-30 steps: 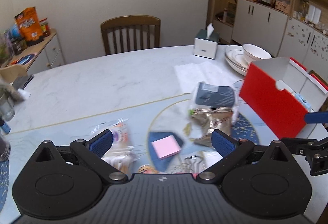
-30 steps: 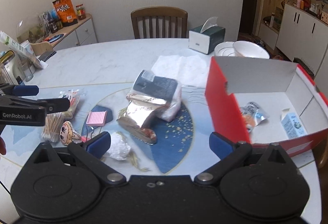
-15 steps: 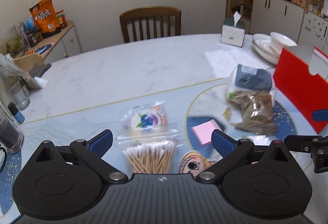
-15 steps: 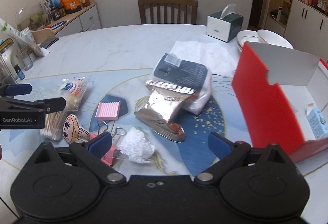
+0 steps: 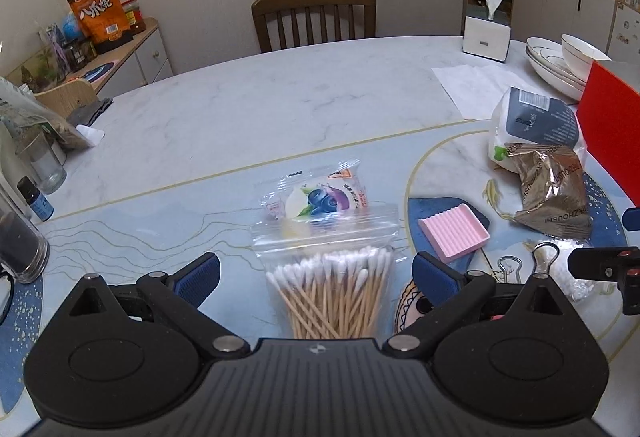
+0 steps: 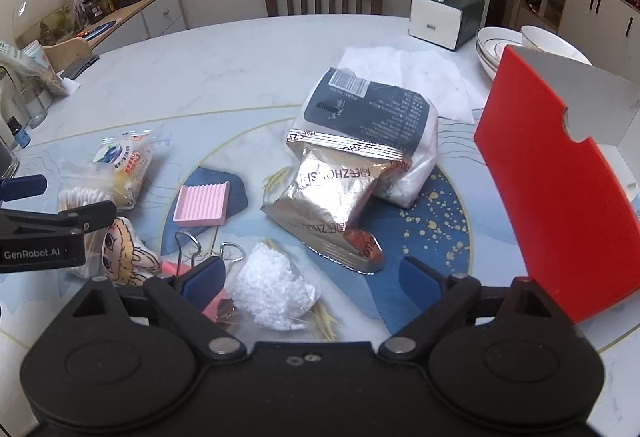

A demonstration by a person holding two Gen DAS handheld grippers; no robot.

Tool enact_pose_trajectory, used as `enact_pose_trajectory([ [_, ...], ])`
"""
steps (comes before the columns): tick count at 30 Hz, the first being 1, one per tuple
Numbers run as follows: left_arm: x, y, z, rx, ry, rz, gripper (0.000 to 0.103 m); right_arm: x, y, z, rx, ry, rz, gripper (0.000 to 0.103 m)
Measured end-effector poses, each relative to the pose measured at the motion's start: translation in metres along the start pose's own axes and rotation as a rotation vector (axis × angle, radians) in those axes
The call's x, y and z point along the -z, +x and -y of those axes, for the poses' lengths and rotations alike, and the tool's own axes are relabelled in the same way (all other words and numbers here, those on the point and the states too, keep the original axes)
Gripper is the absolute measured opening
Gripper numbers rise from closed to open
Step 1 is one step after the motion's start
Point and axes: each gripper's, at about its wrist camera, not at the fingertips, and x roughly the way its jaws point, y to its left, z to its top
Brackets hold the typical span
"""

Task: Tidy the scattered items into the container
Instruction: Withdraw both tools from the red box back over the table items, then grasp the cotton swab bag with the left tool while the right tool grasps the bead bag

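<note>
The marble surface (image 6: pixel 240 49) carries everything. I see the red container (image 6: pixel 560 205) standing open at the right edge, handy for drops. Beside it a dark-labelled white bag (image 6: pixel 376 117) lies under a foil snack packet (image 6: pixel 340 193), both waiting loose. I angle my left gripper (image 5: pixel 316 277) downward over the bag of cotton swabs (image 5: pixel 332 289), fingers spread wide and empty, straddling it. My right gripper (image 6: pixel 316 277) tilts down over the white crumpled packet (image 6: pixel 272 293); its fingers have just been closing slightly, yet remain wide, gripping nothing.

Both grippers (image 5: pixel 316 275) (image 6: pixel 310 277) down-tilted, jaws apart
</note>
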Motion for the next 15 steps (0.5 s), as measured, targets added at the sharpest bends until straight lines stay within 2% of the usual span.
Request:
enact_pose_trajectory([
  [8,0.002,0.0,-0.002,-0.01,-0.025,-0.019,0.103,-0.005,0.017,-0.003,0.016,0.037,-0.034,0.09],
  [12,-0.003,0.005,-0.008,0.025,-0.078,-0.042,0.103,-0.005,0.025,-0.005,0.024,0.044,-0.061,0.088],
  [15,-0.005,0.009,-0.008,0.04,-0.077,-0.069,0.103,-0.004,0.029,-0.006,0.031,0.037,-0.078,0.085],
])
